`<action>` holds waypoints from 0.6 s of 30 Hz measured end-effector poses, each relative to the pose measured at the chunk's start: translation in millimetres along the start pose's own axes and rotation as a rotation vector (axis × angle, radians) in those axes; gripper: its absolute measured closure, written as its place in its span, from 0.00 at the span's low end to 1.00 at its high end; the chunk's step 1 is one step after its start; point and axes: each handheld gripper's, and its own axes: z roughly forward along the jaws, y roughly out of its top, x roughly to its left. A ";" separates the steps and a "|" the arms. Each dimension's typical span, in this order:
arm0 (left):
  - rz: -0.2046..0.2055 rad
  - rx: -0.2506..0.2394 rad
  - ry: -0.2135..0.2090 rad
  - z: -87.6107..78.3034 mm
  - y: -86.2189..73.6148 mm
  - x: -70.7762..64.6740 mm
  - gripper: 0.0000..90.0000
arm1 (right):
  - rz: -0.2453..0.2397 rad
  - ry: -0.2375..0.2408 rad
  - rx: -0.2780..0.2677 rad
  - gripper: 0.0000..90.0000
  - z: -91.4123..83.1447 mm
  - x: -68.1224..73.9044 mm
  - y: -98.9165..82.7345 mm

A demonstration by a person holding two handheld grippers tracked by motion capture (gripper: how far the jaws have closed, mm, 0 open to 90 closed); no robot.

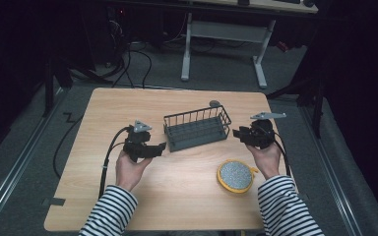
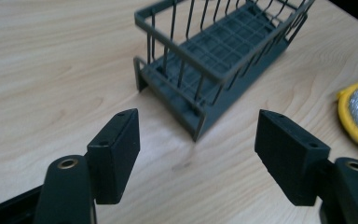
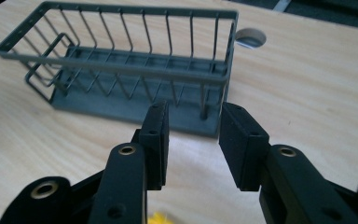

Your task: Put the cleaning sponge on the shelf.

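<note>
We see a dark grey wire basket (image 1: 197,129), yellow-rimmed silver speckled scrubber (image 1: 235,175), pale woodgrain table (image 1: 177,196), black-and-white striped sleeves (image 1: 109,211), black grippers (image 1: 161,147).

A dark lab or recording workspace.
A small light wooden tabletop (image 1: 177,196) stands on grey carpet (image 1: 24,162); black cables (image 1: 138,61) trail past its far edge beside a white-legged metal desk frame (image 1: 224,44).

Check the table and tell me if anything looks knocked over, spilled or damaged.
Nothing stands out. The grey wire basket stands upright and empty mid-table, set at a slight angle to the table edges. The yellow-rimmed scouring pad lies flat near the person's right hand. Left gripper and right gripper are open, holding nothing.
</note>
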 end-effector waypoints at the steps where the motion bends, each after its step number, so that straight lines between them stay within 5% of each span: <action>1: -0.010 -0.007 -0.009 1.7 3.7 0.6 0.36 | -0.004 -0.003 0.003 0.70 2.3 -0.8 4.1; 9: -0.036 -0.011 -0.002 18.6 26.6 3.3 0.42 | -0.011 -0.048 0.022 0.69 21.0 -5.0 29.2; 18: -0.062 0.014 0.017 39.0 32.6 4.1 0.45 | 0.002 -0.105 0.061 0.67 44.1 -10.4 41.2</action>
